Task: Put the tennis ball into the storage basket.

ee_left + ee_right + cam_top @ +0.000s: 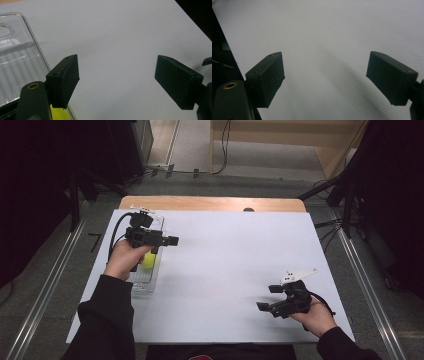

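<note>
Yellow-green ball [148, 261] sits inside the clear plastic tray [150, 282] at the left edge of the white table [230, 270], roughly mid-tray, partly hidden behind the left hand [122, 260] in the high view. In the left gripper view a strip of the same yellow-green shows at the bottom edge, below the near jaw, w/ the ribbed tray floor and its rounded rim [32, 37] off to the left.

Left gripper [165, 240] is above the tray's inner edge, nose pointing toward the table's middle. Jaws stand apart, nothing between them; just bare white surface in the gap. No contact w/ ball or tray that I can see.

Right gripper [267, 297] is well apart from all this, near the front right of the table, aimed leftward. Jaws apart too, empty, only plain table ahead of them.

Progress, as a judgement: the ball is in the tray and neither tool holds anything, so the placing part looks done, if the work is ball-into-tray. Equally could be a pick not yet begun; can't tell which from these views. Either way, what's left depends on that: if placed, only clearing the left hand off the tray remains; if a pick, the left tool must tip down onto the ball, since it's aimed past it now. No other loose items on the table to deal w/.
</note>
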Motion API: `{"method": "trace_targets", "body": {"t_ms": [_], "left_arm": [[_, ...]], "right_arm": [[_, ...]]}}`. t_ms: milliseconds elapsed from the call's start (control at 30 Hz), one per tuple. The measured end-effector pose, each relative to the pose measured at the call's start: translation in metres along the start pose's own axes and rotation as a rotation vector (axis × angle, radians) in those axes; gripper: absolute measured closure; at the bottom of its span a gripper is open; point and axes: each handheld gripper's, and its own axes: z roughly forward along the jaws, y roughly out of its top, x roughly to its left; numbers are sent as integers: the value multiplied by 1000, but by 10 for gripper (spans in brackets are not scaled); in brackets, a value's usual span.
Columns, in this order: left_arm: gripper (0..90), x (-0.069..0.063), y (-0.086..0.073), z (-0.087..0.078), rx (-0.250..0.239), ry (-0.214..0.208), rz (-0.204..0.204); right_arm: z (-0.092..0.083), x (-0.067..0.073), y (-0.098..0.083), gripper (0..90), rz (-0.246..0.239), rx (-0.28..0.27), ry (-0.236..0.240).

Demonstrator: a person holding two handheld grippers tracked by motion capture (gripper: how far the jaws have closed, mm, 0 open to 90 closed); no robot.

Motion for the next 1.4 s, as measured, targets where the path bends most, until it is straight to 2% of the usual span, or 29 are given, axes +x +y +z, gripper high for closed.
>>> {"method": "trace_targets", "body": {"t_ms": [100, 267, 367, 467, 633, 833, 1000, 1267, 1400], "left_arm": [[205, -2, 0, 3, 3, -10, 11], [207, -5, -1, 7, -3, -36, 4], [207, -9, -2, 9, 2, -62, 19], [207, -14, -3, 12, -4, -65, 40], [207, -18, -5, 15, -2, -80, 47], [207, -27, -8, 20, 11, -69, 83], [207, -32, -11, 24, 5, -77, 82], [207, -37, -18, 30, 13, -67, 95], [207, -40, -20, 33, 21, -68, 112]], "right_arm": [[0, 0, 0, 128, 0, -1, -1], [0, 0, 0, 128, -1, -1, 0], [0, 0, 0, 128, -2, 0, -1], [0, 0, 0, 128, -1, 0, 0], [0, 0, 0, 128, -2, 0, -2], [0, 0, 0, 128, -1, 0, -3], [0, 1, 0, 128, -2, -2, -4], [-1, 1, 0, 128, -4, -5, -5], [0, 1, 0, 128, -9, -4, -5]]}}
